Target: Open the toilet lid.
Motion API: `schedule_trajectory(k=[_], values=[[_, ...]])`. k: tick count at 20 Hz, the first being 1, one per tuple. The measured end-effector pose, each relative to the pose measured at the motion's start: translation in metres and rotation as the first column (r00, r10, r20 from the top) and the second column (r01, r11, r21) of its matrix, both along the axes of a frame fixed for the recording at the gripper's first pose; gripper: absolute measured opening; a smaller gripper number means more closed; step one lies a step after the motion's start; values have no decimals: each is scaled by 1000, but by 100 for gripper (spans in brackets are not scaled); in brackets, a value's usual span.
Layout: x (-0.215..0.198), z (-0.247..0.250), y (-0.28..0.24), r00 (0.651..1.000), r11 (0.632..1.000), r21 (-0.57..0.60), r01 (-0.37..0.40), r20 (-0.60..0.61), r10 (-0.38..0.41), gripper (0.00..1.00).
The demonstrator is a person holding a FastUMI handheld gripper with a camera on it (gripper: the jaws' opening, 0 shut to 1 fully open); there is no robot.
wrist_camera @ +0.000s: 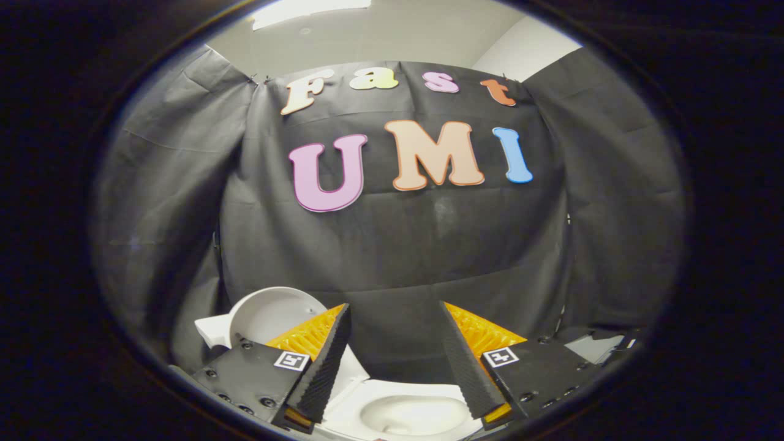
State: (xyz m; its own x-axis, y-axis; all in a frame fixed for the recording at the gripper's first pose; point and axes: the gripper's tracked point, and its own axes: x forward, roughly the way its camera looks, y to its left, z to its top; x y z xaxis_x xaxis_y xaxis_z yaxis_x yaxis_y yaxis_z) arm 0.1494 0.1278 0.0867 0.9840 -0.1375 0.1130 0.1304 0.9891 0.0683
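Observation:
A small white toilet stands below my gripper [395, 318]. Its lid [269, 315] is raised, standing upright behind the left finger [324, 361], round inner face toward me. The bowl and seat [404, 413] lie open beneath and between the fingers. Both fingers, black pads with orange backing, are spread wide apart with nothing between them. The right finger [468, 361] is over the bowl's far side. Neither finger touches the lid as far as I can see.
Black cloth hangs as the booth's wall straight ahead and on both sides. A pale ceiling with a light panel [306, 9] is above. A grey flat surface [591, 346] shows beyond the right finger's mount.

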Motion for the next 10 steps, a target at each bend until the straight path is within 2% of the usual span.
schedule_trajectory(k=[2,8,10], values=[[-9,-7,-16,1000,1000,8,-14,-11,14,88],[-37,-34,-71,998,998,50,29,-59,-26,84],[-46,-43,-76,998,997,79,6,-67,0,83]])
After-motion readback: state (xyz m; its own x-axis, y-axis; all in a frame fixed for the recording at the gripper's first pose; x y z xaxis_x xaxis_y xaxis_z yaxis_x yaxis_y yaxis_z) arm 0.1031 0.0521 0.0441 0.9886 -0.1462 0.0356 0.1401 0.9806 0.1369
